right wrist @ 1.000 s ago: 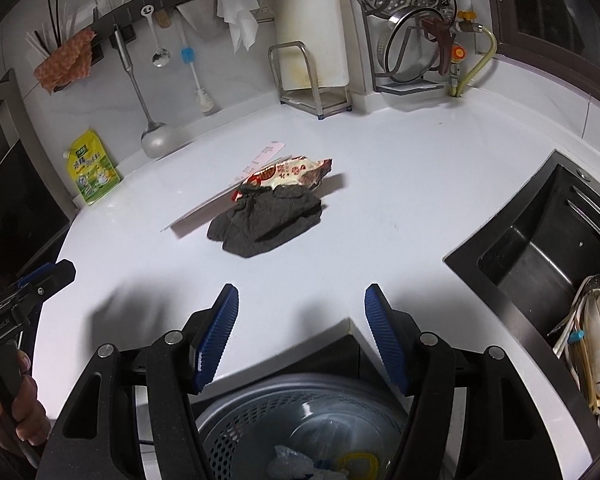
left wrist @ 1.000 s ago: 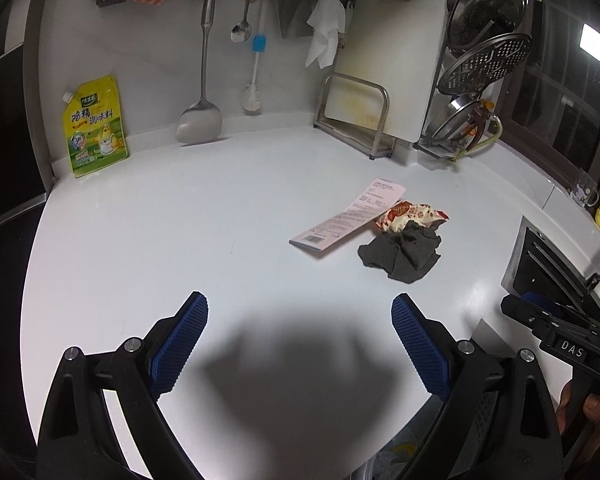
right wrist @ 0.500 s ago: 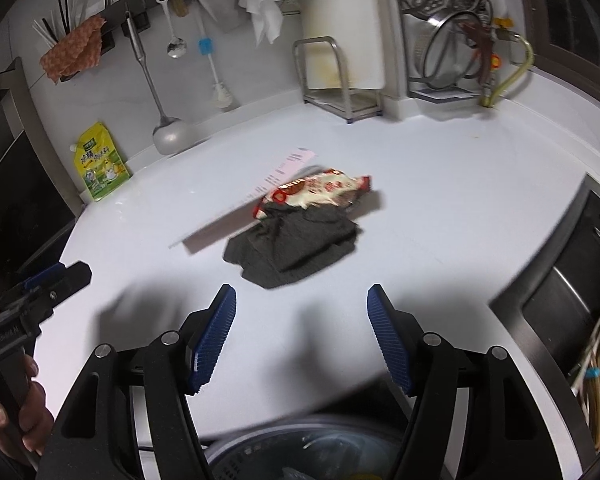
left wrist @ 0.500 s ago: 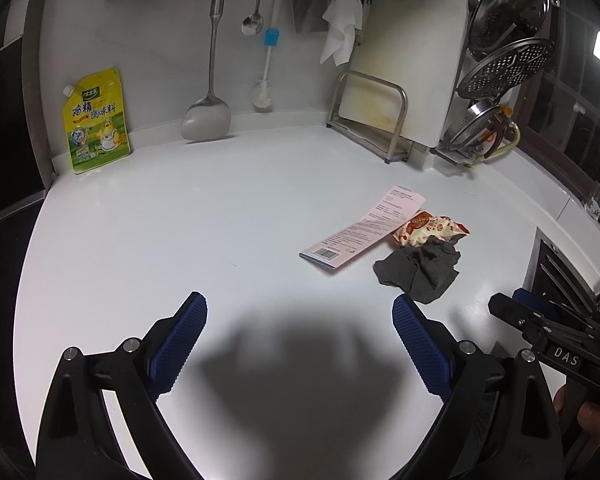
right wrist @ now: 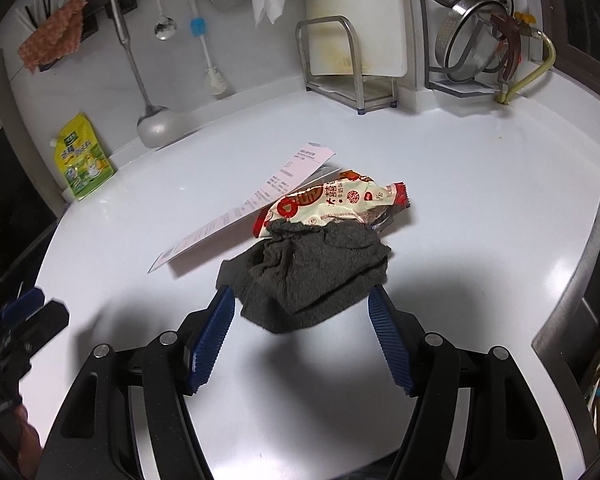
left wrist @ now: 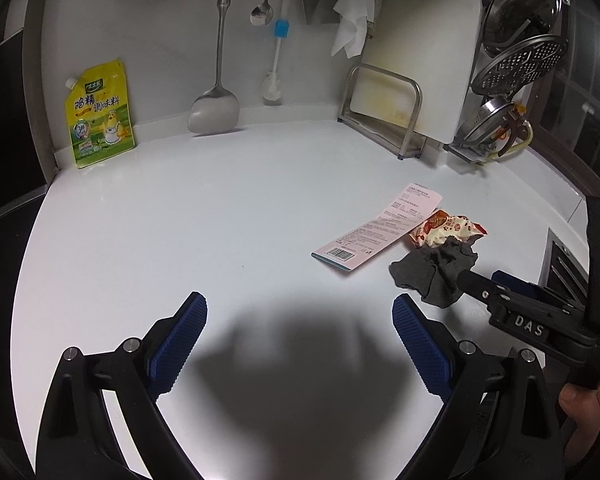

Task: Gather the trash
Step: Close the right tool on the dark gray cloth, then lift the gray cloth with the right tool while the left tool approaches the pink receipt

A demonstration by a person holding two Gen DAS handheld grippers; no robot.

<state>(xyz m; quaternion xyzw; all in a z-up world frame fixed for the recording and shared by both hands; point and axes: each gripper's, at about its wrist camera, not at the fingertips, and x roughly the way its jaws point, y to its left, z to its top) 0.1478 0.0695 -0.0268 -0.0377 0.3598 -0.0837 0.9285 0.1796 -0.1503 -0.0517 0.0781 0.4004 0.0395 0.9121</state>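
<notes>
The left gripper (left wrist: 300, 336) stands wide open with nothing between its blue pads, hanging over a bare stretch of the white surface (left wrist: 180, 220). From this view the trash lies well ahead and off to the gripper's right: a long pink receipt (left wrist: 376, 228), a printed snack wrapper (left wrist: 444, 230) touching its far end, and a crumpled dark grey cloth (left wrist: 432, 272) just nearer than the wrapper. The receipt's long axis runs diagonally, its barcode end nearer this gripper, its other end further off and to the right. The right gripper (left wrist: 512, 300) comes in from the right edge, its tip at the cloth; it is plainly the nearer of the two.

In the right wrist view, the right gripper (right wrist: 300, 322) has its jaws spread, and they have just been opening a little further. The near edge of the dark grey cloth (right wrist: 308, 272) lies between the two pads (right wrist: 212, 332), dead ahead, but I see no pad pressing on it. The snack wrapper (right wrist: 332, 202) sits just beyond the cloth, partly tucked under it, its long axis running across the gripper's line, left to right. The receipt (right wrist: 252, 204) slants away ahead and to the left, passing under the wrapper. The left gripper (right wrist: 24, 316) shows at the left edge, well apart from the pile.

My judgement: the cloth is the piece lined up for the right gripper, needing only a short advance and a squeeze.
</notes>
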